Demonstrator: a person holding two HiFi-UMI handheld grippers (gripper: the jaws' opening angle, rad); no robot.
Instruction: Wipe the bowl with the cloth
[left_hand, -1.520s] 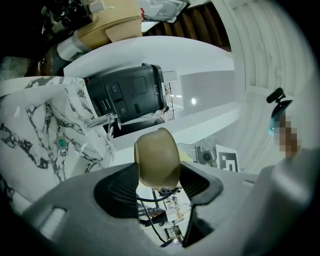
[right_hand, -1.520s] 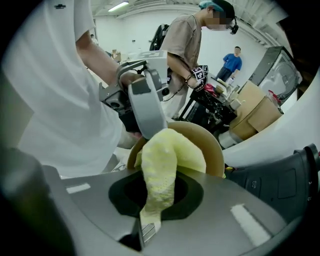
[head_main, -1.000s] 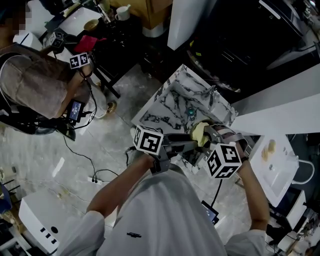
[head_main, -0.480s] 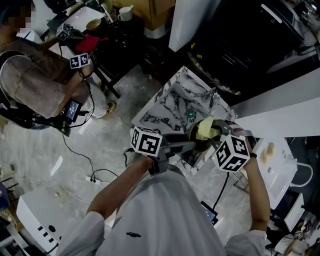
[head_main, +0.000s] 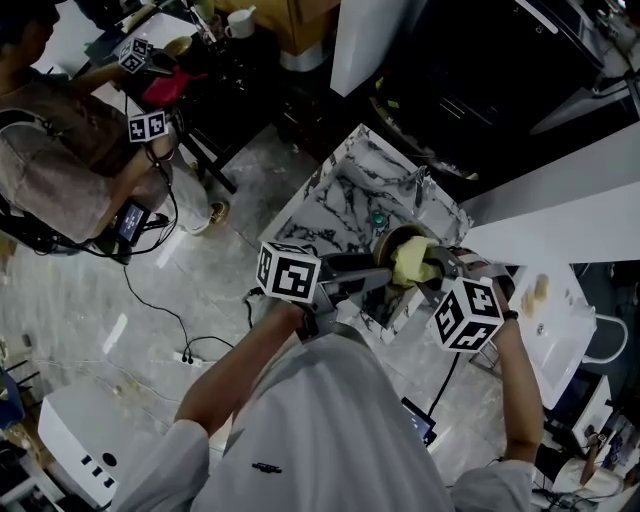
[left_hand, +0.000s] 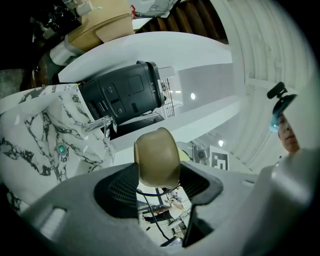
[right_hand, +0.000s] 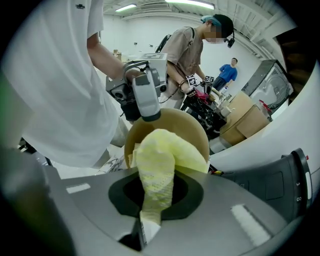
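At 4 o'clock of marbled sink (head_main: 335, 210), bowl (left_hand: 157, 156) clamped by left gripper (left_hand: 159, 182), cloth (right_hand: 159, 165) pinched by right gripper (right_hand: 150, 210), pressed into bowl.

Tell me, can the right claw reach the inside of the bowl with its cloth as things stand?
Probably yes. The left claw holds the bowl by its rim, opening turned toward the right claw, and the cloth touches the inside; nothing stands between them.

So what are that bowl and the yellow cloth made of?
The bowl looks like matte tan plastic or maybe wood: smooth, dull, no glare. The cloth seems soft woven fabric, pale yellow, with fine mesh texture and limp folds.
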